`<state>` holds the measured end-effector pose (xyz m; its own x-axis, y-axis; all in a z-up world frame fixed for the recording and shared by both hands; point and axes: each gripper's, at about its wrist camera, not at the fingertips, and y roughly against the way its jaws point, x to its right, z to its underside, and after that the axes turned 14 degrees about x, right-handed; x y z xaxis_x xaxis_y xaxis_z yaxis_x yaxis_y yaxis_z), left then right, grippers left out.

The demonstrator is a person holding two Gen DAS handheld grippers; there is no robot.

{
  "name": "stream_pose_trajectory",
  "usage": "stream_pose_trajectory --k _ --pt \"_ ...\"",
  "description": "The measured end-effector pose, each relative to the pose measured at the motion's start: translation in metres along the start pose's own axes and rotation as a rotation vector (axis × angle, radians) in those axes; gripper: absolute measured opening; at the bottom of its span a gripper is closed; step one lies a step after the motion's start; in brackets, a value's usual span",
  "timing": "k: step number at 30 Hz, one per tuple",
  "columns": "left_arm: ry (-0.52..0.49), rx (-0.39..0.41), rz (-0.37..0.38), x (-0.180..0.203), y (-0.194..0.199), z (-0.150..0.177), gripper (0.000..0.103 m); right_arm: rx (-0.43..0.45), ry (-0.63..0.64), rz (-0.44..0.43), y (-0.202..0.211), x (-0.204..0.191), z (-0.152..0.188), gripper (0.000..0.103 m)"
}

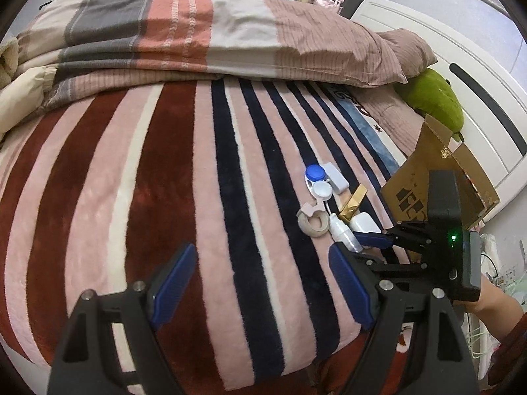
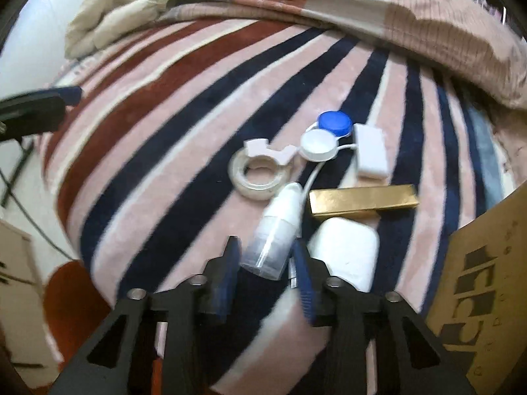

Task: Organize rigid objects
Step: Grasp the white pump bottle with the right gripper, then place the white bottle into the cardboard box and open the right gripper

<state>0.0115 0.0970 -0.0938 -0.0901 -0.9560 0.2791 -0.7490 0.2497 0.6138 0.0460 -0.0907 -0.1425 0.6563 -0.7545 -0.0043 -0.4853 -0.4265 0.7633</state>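
Small rigid items lie in a cluster on the striped blanket: a clear spray bottle (image 2: 278, 230), a white case (image 2: 346, 251), a gold box (image 2: 362, 200), a tape roll (image 2: 258, 172), a blue-and-white lens case (image 2: 324, 135) and a white charger (image 2: 370, 154). My right gripper (image 2: 266, 253) is open with its fingers on either side of the spray bottle's clear end, not touching it. In the left wrist view the cluster (image 1: 332, 204) lies ahead to the right, with the right gripper (image 1: 375, 240) at it. My left gripper (image 1: 260, 279) is open and empty above the blanket.
An open cardboard box (image 1: 438, 177) stands at the bed's right edge, also at the right in the right wrist view (image 2: 484, 279). A folded quilt (image 1: 197, 29) lies across the far side. A green plush toy (image 1: 434, 98) rests by the white headboard (image 1: 477, 98).
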Motion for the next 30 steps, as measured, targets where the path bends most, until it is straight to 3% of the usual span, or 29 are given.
stream_pose_trajectory --k 5,10,15,20,26,30 --pt "-0.014 0.000 0.034 0.012 -0.001 -0.004 0.080 0.019 0.022 0.018 0.009 -0.003 -0.001 0.024" --pt "-0.021 0.002 0.076 0.027 -0.003 -0.010 0.080 0.070 0.039 -0.018 0.035 -0.007 -0.004 0.020" --pt "-0.031 -0.008 0.065 0.033 -0.005 -0.007 0.080 -0.024 0.020 -0.056 0.027 -0.006 0.004 0.021" --pt "-0.027 -0.022 0.048 0.029 -0.006 -0.005 0.080 -0.037 0.004 -0.063 0.011 -0.003 0.015 0.023" --pt "-0.028 -0.021 0.085 0.033 -0.004 -0.007 0.080 0.024 0.040 -0.052 0.020 -0.008 0.007 0.020" --pt "-0.022 -0.003 0.171 0.049 0.001 -0.016 0.080 0.123 0.037 -0.107 0.053 -0.013 -0.012 0.020"
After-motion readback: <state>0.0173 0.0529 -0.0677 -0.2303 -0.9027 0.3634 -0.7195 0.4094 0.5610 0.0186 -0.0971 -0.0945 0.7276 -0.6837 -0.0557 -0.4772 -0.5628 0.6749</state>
